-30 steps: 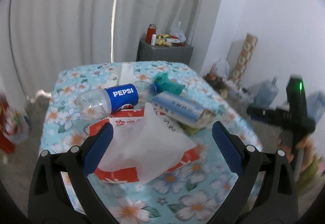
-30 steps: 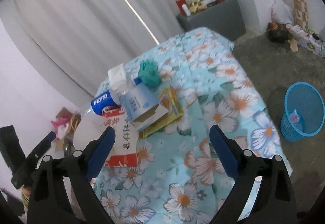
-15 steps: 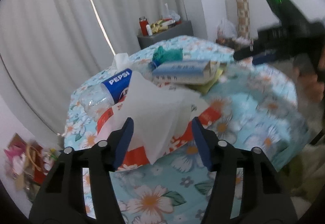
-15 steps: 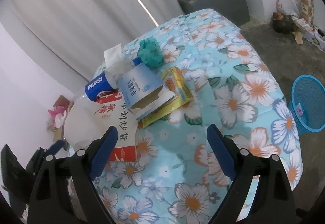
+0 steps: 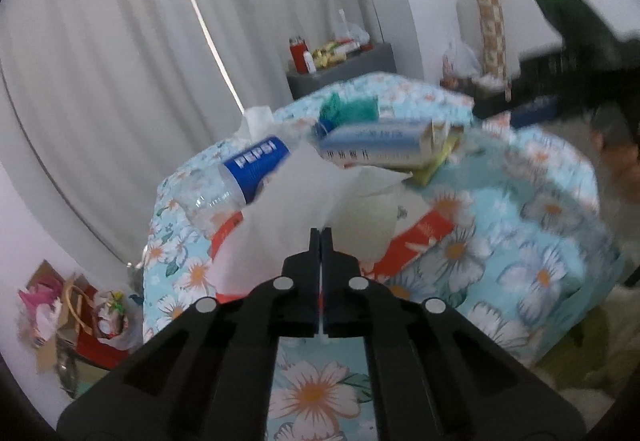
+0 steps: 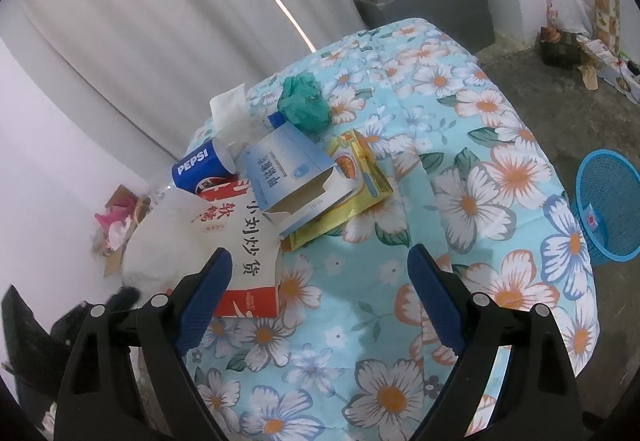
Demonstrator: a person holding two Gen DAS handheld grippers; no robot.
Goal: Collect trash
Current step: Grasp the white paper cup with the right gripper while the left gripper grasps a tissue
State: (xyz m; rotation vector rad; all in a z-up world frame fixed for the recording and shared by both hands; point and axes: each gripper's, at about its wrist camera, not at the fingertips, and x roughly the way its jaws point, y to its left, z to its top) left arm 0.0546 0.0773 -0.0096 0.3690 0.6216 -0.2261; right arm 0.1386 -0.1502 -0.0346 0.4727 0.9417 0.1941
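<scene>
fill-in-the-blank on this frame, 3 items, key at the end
1. The left tongs are ____ on the white translucent plastic bag.
2. The right tongs stand ____ above the floral tablecloth.
3. The round mesh waste basket on the floor is ____ in colour.

Missing words: shut; open; blue

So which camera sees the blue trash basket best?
The right wrist view: the blue basket stands on the floor at its right edge, beside the flowered table. The left wrist view doesn't show it at all.
</scene>
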